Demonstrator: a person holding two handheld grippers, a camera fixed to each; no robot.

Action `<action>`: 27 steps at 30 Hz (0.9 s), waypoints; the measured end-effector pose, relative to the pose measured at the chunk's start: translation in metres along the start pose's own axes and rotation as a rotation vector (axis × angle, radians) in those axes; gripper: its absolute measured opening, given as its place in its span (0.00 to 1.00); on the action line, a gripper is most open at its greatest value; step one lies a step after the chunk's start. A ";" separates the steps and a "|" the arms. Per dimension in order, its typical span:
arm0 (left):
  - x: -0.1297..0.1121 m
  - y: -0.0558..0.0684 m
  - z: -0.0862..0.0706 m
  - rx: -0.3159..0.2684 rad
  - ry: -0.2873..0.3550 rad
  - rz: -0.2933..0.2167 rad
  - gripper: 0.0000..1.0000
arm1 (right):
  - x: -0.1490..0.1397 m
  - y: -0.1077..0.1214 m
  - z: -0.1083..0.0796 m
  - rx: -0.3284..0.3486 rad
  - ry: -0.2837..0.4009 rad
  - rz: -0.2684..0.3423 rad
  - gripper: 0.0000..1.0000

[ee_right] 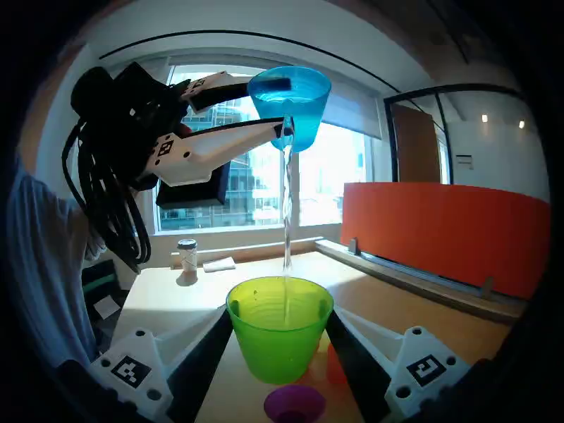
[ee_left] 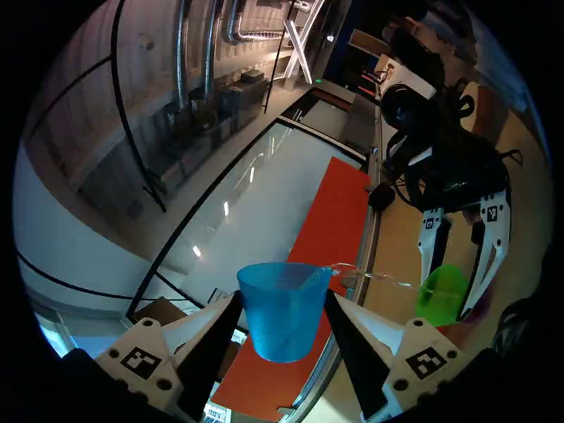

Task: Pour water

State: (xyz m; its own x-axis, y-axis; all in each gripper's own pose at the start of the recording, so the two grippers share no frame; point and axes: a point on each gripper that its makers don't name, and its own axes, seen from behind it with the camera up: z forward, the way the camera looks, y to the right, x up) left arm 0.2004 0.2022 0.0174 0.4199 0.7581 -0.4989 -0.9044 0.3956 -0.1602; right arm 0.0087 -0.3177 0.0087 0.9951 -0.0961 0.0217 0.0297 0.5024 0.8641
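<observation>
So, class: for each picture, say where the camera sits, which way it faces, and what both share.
Left gripper view: on the left gripper, rolled sideways, facing along the orange divider; own fingers hold the blue cup.
Right gripper view: on the right gripper, level, facing the window; own fingers hold the green cup.
Shared: both cups, water stream.

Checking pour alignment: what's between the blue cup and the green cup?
A thin water stream falls from the blue cup into the green cup, seen in the right gripper view.
</observation>
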 end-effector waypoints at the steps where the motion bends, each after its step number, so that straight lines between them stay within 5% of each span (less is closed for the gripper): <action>1: 0.000 -0.001 0.000 0.001 0.001 0.004 0.83 | 0.000 0.000 0.000 -0.001 0.000 -0.001 0.90; 27: 0.012 -0.009 -0.009 0.014 0.014 0.092 0.83 | 0.003 0.000 -0.003 -0.012 0.007 -0.003 0.90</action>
State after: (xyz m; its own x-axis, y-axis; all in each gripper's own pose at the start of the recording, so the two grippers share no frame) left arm 0.2128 0.2031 0.0051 0.3343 0.7843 -0.5226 -0.9378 0.3322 -0.1013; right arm 0.0123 -0.3150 0.0074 0.9957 -0.0916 0.0156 0.0336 0.5121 0.8583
